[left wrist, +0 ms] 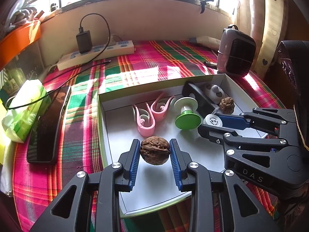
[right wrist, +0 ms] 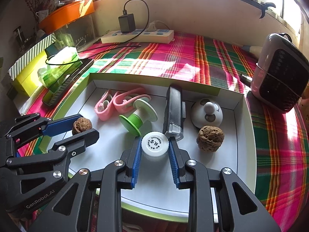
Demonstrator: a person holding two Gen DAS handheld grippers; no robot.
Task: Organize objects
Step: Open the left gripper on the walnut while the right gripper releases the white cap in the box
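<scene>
My left gripper is shut on a brown walnut, held just above the floor of a white box with green outer walls. In the right wrist view the same walnut shows between the left gripper pads. My right gripper is shut on a small white bottle with a printed cap, over the box's front middle. That bottle also appears in the left wrist view, in the right gripper. A second walnut lies in the box to the right.
Also in the box: two pink clips, a green-and-white spool, a black oblong device and a white round gadget. Around it on the plaid cloth: a phone, tissue pack, power strip, dark speaker.
</scene>
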